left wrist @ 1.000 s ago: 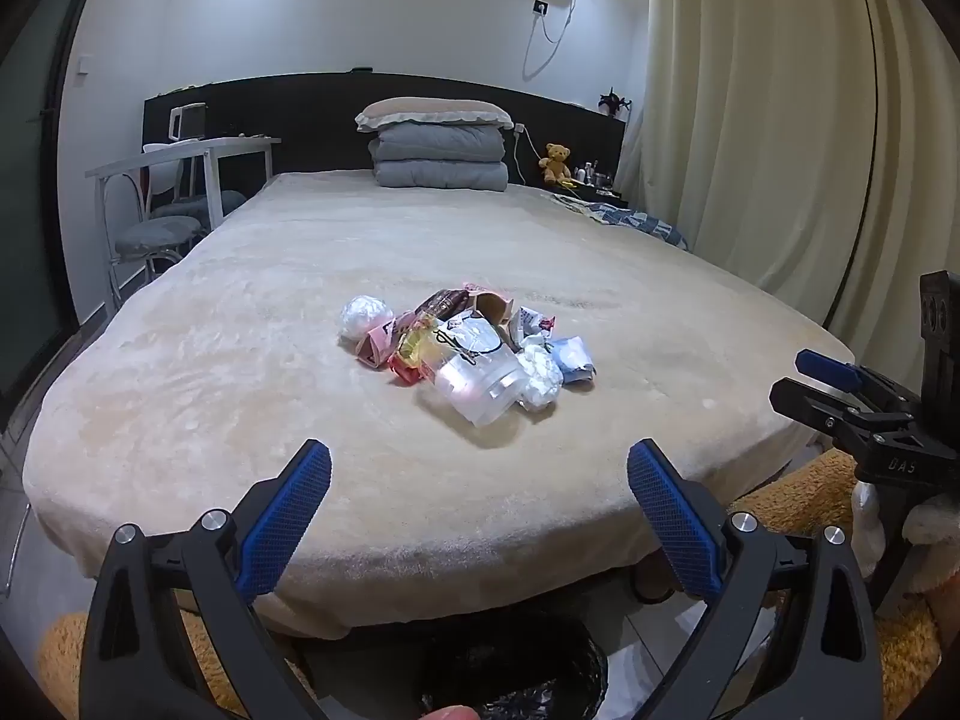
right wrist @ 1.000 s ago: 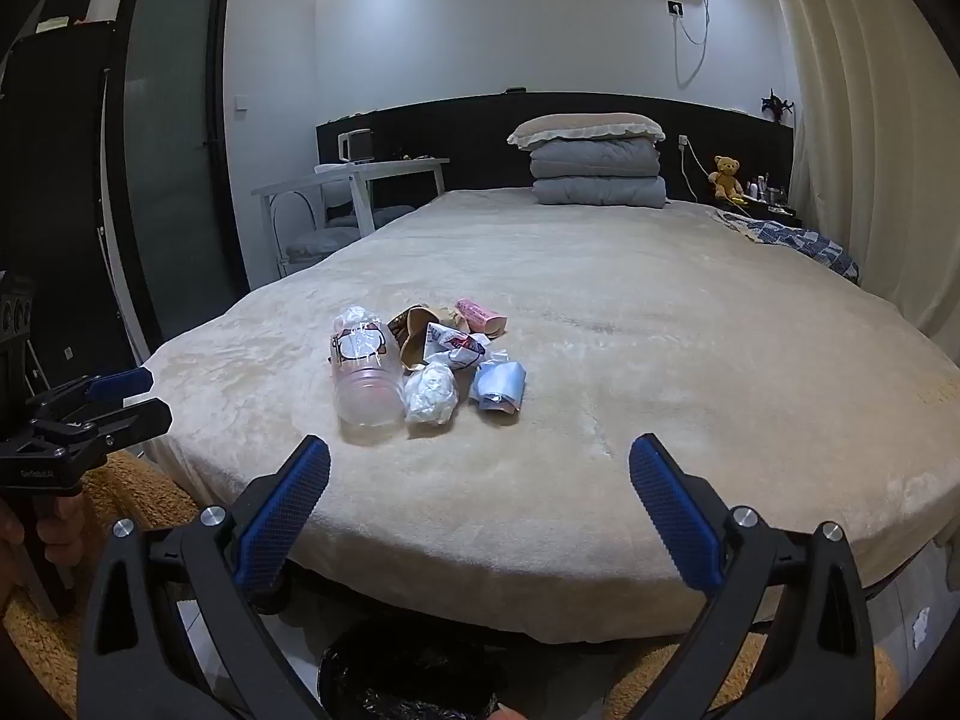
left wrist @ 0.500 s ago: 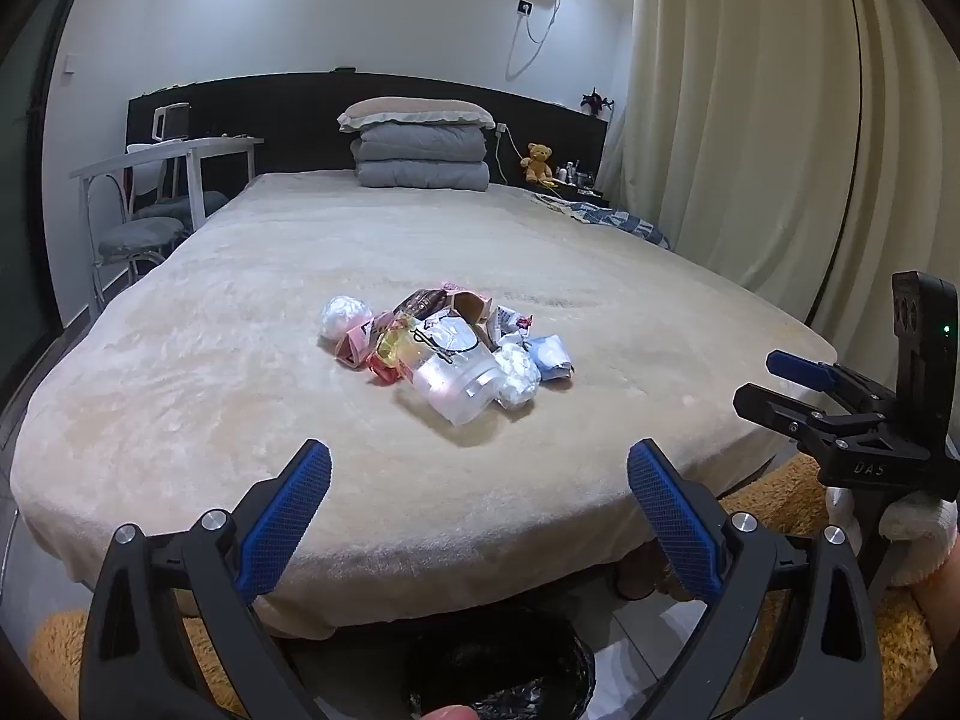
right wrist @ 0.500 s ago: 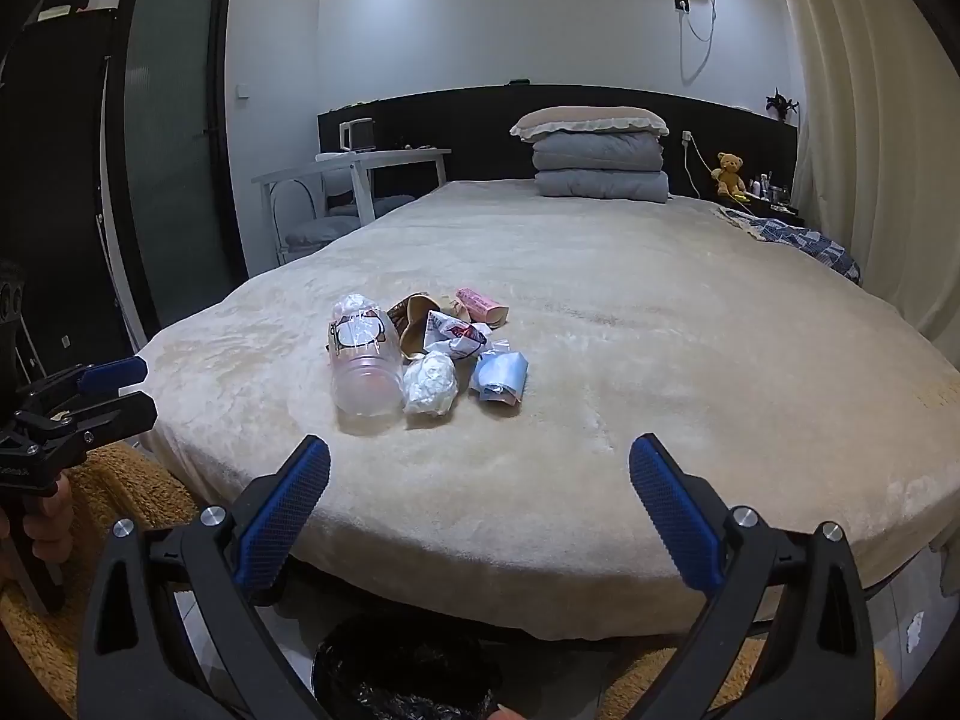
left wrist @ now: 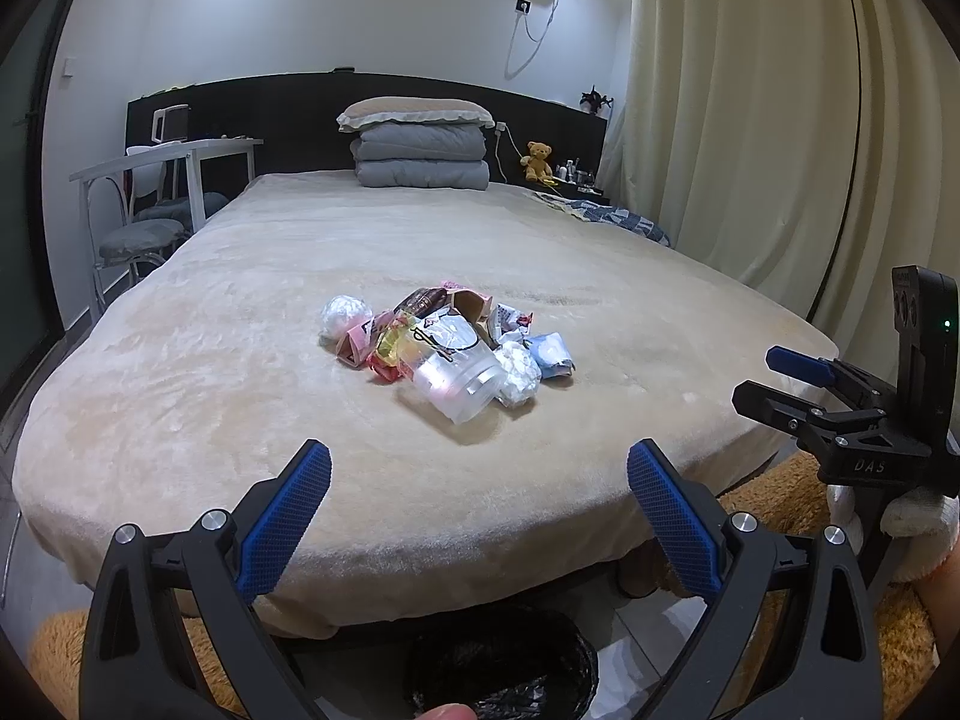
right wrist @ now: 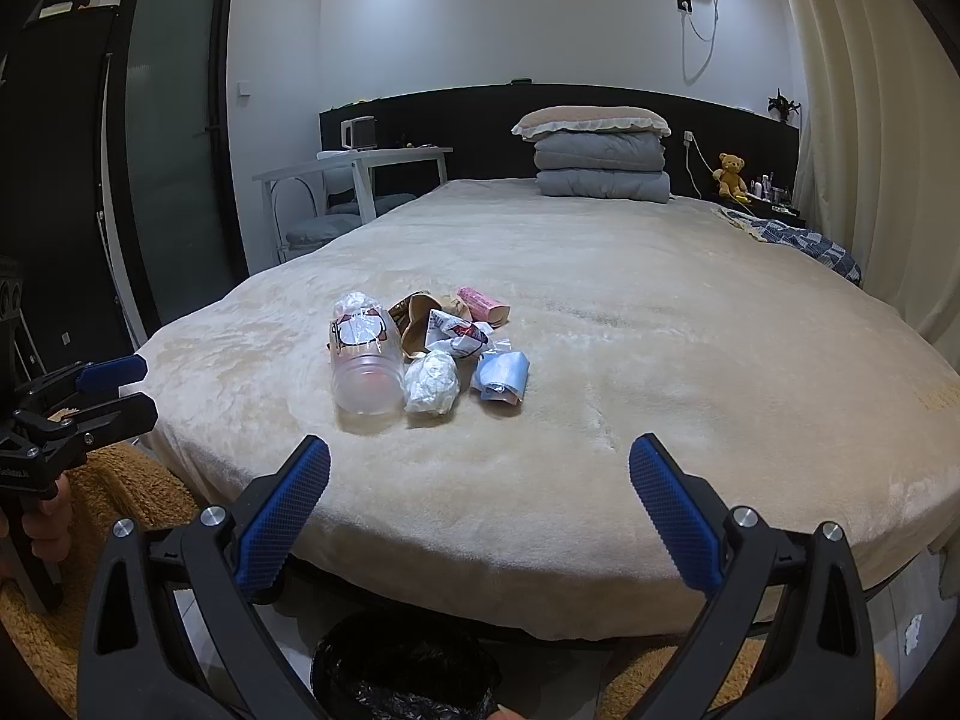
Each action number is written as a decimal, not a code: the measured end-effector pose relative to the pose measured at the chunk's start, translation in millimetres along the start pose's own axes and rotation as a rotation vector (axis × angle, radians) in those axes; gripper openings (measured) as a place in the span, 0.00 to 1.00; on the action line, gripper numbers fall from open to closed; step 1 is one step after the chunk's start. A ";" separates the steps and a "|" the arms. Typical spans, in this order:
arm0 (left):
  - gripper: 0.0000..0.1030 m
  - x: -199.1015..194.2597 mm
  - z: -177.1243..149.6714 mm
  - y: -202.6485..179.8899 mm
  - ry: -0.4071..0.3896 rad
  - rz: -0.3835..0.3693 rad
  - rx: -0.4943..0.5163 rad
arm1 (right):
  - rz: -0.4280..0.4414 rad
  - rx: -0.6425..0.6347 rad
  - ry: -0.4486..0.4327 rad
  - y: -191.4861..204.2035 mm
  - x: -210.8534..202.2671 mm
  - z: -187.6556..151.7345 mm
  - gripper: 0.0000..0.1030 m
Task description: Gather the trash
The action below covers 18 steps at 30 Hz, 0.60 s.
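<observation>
A pile of trash lies on the beige bed [left wrist: 240, 396]: a clear plastic cup [left wrist: 459, 375] on its side, a white wad [left wrist: 519, 369], a blue wrapper [left wrist: 552, 351], a clear ball [left wrist: 343, 313], pink and brown wrappers. The right wrist view shows the cup [right wrist: 366, 360], the wad [right wrist: 432, 381] and the blue wrapper [right wrist: 501, 378]. A black-lined trash bin [left wrist: 501, 663] stands on the floor under the bed's foot; it also shows in the right wrist view [right wrist: 405, 669]. My left gripper [left wrist: 477, 507] and right gripper [right wrist: 480, 501] are open and empty, short of the bed edge.
Folded grey quilts and a pillow [left wrist: 420, 147] lie at the headboard. A white desk and chairs [left wrist: 162, 192] stand left of the bed. Curtains [left wrist: 750, 120] hang on the right. A brown shaggy rug [left wrist: 774, 498] covers the floor beside the bin.
Both grippers have risen and tilted a little, so the trash pile sits lower and closer in both views. Both stay open and empty. The trash has not moved.
</observation>
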<state>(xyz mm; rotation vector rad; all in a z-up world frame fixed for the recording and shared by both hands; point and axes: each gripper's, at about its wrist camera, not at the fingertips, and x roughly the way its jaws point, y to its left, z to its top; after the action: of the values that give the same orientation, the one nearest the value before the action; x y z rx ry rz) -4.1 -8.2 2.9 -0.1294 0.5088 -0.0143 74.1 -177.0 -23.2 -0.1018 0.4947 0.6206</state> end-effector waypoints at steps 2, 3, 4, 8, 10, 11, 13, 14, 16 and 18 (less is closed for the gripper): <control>0.94 0.0 0.2 0.5 -0.001 -0.002 0.000 | 0.002 0.000 -0.003 -0.4 -0.4 -0.4 0.96; 0.94 0.0 0.4 0.8 -0.002 -0.002 0.000 | 0.002 0.001 -0.001 -0.3 -0.7 -0.4 0.97; 0.94 -0.1 -0.5 1.3 -0.004 -0.001 -0.004 | 0.002 0.001 -0.001 -0.1 -0.5 -0.5 0.97; 0.93 0.6 -0.7 1.0 -0.004 0.000 0.000 | 0.001 0.000 0.000 0.7 0.4 -0.3 0.96; 0.93 -0.4 -0.5 1.1 -0.004 0.000 0.000 | 0.001 0.000 -0.001 1.0 0.2 -0.1 0.96; 0.94 -0.1 -0.4 1.7 -0.005 0.003 0.000 | 0.001 0.000 -0.001 0.8 0.1 -0.3 0.97; 0.94 0.1 -0.1 3.2 -0.008 0.009 -0.001 | 0.000 -0.002 0.001 1.1 0.5 -0.3 0.96; 0.94 0.3 0.1 4.2 -0.009 0.009 -0.003 | 0.001 -0.002 0.000 1.1 0.6 -0.5 0.97; 0.94 1.4 0.5 6.2 -0.008 0.011 -0.005 | 0.001 -0.002 0.001 1.3 1.0 -0.5 0.96; 0.94 2.5 0.8 8.0 -0.007 0.010 -0.006 | -0.001 -0.003 0.003 1.6 2.5 -1.0 0.97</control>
<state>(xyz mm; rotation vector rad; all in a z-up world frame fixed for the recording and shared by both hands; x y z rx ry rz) -1.7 -0.3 1.4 -0.1323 0.5024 -0.0023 74.6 -174.6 -25.1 -0.1054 0.4969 0.6207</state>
